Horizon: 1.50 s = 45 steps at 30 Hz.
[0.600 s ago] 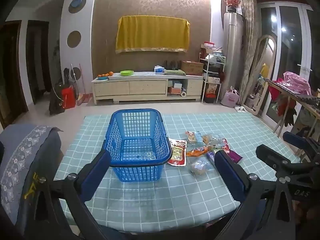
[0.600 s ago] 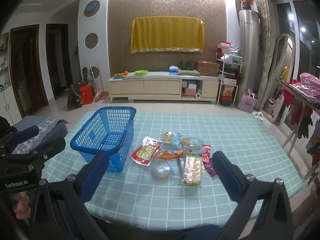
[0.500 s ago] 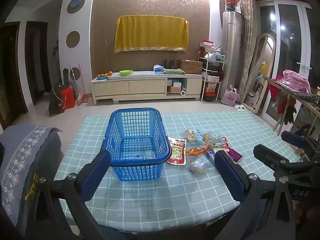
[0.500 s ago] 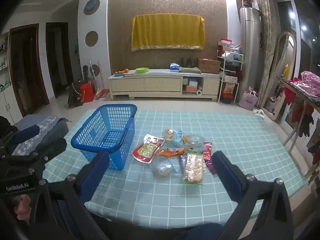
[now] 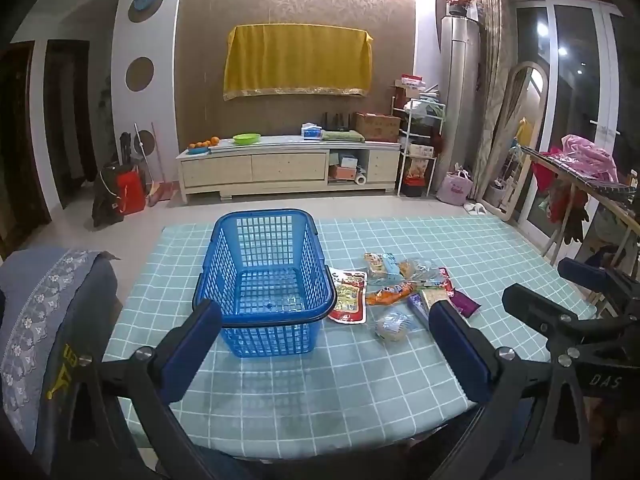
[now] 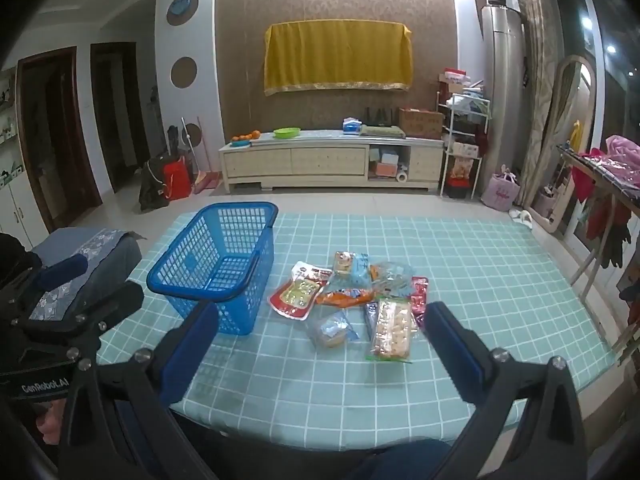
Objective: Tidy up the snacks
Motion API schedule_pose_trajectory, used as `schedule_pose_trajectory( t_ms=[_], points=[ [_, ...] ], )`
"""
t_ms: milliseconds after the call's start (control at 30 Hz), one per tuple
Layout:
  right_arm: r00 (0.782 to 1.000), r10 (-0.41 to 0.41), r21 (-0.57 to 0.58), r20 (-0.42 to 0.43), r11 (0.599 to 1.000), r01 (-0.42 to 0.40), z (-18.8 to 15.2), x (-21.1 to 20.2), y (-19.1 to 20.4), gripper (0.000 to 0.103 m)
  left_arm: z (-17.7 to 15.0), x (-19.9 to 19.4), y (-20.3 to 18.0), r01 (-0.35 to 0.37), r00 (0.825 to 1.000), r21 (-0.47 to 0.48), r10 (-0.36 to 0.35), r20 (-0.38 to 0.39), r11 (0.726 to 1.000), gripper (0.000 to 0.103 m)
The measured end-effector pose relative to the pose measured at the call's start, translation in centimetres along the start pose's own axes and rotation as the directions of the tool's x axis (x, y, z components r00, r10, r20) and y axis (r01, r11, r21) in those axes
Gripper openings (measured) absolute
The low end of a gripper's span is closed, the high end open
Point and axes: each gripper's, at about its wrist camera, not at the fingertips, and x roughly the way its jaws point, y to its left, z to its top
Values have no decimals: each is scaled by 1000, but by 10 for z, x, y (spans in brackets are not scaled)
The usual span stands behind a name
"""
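Right gripper (image 6: 320,344) and left gripper (image 5: 326,344) both fully spread and empty above the table's (image 6: 460,264) near edge: best lowered onto the nearest snack packet (image 6: 391,330), beside the empty blue basket (image 6: 218,264).

Here's the table (image 6: 460,264), covered in a pale green cloth with a white grid. On its left side stands a blue plastic basket (image 6: 224,264) with open mesh walls. Just to the right of it lies a loose cluster of snack packets (image 6: 360,292), some overlapping: a red-edged pouch (image 6: 298,292) nearest the basket, an orange packet (image 6: 346,298) beside it, a round clear-wrapped snack (image 6: 330,330) and a long clear pack (image 6: 394,330) towards the near edge.
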Motion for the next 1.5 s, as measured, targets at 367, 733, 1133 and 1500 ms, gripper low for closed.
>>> schedule_pose_trajectory(
  t_ms=[367,733,1133,1500],
  points=[
    [1000,4,-10,-17,1000,-4,3,0,2,103,0,0,1,12,1000,-4,-12,-9,1000,103],
    [1000,4,-14,-31,1000,-4,4,-1,2,103,-3,0,-1,16,1000,-1,-16,-14,1000,103],
    [1000,5,-14,-27,1000,-5,7,-2,2,103,-2,-2,-1,16,1000,-7,-16,-13,1000,103],
    [1000,17,-9,-25,1000,-17,8,-3,3,103,-3,-1,0,15,1000,-6,-15,-13,1000,103]
  ],
)
